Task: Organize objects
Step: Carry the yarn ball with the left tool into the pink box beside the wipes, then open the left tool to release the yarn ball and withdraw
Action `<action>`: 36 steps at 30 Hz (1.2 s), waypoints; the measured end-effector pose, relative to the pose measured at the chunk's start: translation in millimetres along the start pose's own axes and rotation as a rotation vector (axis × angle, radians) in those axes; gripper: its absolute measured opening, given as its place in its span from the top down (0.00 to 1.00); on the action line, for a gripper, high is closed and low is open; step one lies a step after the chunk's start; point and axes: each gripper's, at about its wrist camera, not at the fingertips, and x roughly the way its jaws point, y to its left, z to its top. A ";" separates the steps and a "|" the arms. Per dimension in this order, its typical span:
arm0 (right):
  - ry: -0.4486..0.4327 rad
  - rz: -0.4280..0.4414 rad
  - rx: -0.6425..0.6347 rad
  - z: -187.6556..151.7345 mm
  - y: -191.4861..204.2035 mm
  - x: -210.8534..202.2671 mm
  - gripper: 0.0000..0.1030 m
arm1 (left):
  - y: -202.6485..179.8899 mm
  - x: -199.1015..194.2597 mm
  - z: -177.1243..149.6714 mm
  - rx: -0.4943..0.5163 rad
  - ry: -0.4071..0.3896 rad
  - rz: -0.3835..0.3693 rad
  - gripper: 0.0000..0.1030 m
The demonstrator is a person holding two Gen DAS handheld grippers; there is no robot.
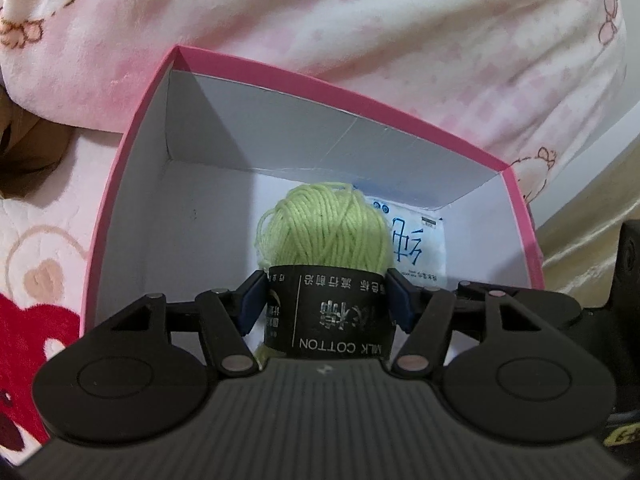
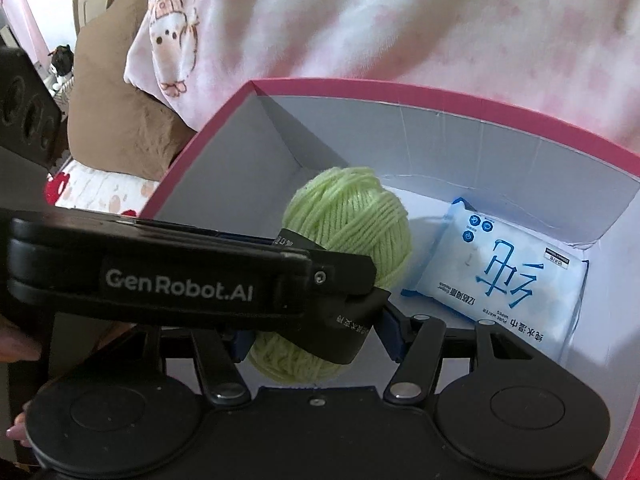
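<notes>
A light green yarn ball (image 1: 328,228) with a black paper band sits between the blue pads of my left gripper (image 1: 328,300), which is shut on the band. It hangs just inside an open pink box (image 1: 132,152) with white walls. In the right wrist view the left gripper (image 2: 360,292) reaches in from the left, with the yarn ball (image 2: 352,216) in it. My right gripper (image 2: 314,340) has its pads against the ball's lower end. A blue and white pack of wet wipes (image 2: 504,276) lies flat on the floor of the box (image 2: 440,94), to the right of the ball.
A pink and white fleece blanket (image 1: 360,40) with cartoon prints is heaped behind the box. A brown cushion (image 2: 120,120) lies at the back left. Patterned bedding with red shapes (image 1: 24,320) spreads left of the box. Fingers of a hand (image 2: 16,348) show at the left edge.
</notes>
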 end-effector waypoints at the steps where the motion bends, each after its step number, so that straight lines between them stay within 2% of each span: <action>1: 0.007 -0.012 -0.003 0.4 -0.2 1.1 0.37 | 0.1 -0.4 0.1 0.001 0.002 -0.002 0.40; 3: 0.004 -0.038 -0.004 3.5 -4.2 2.4 0.37 | 0.3 -3.1 1.1 0.001 -0.007 0.004 0.40; 7: 0.009 -0.024 0.020 7.3 -8.7 -0.2 0.37 | -0.3 -7.6 1.7 0.011 -0.022 0.008 0.40; 8: 0.009 -0.030 0.018 7.4 -8.0 0.6 0.37 | 0.0 -7.3 2.1 0.008 -0.017 0.005 0.43; 9: 0.011 -0.032 0.014 6.9 -7.1 2.5 0.36 | 0.9 -6.8 2.3 -0.002 -0.011 -0.004 0.53; 10: 0.018 -0.030 0.018 6.4 -6.7 4.3 0.36 | 1.9 -5.6 2.7 -0.018 0.006 -0.023 0.56; 12: 0.022 -0.033 0.010 5.7 -4.9 3.4 0.33 | -0.1 -4.3 2.8 -0.019 0.009 -0.009 0.61; 16: 0.024 -0.012 0.001 0.6 -1.7 -6.6 0.30 | -4.7 -3.1 -0.8 -0.012 -0.018 0.036 0.64; 19: 0.046 -0.026 0.002 -4.1 -0.7 -3.6 0.31 | -1.3 -2.9 0.3 -0.037 -0.055 0.033 0.64; 21: 0.024 -0.043 0.025 -5.2 -1.8 -1.6 0.48 | 0.8 -1.9 1.4 -0.045 -0.074 0.025 0.64; 25: -0.039 -0.061 0.065 -5.0 -4.7 -4.8 0.58 | 3.7 -6.0 4.0 -0.051 -0.101 0.022 0.62; 27: -0.068 -0.097 0.062 -6.2 -2.3 -5.4 0.64 | 2.6 -7.4 5.1 -0.037 -0.097 0.020 0.61; 30: -0.080 -0.134 0.063 -5.9 -1.4 -2.0 0.65 | -2.4 -5.3 3.6 -0.019 -0.067 0.024 0.61; 36: -0.079 -0.091 0.064 -5.0 -3.9 -0.6 0.63 | -10.2 1.6 -1.2 0.008 -0.089 0.065 0.64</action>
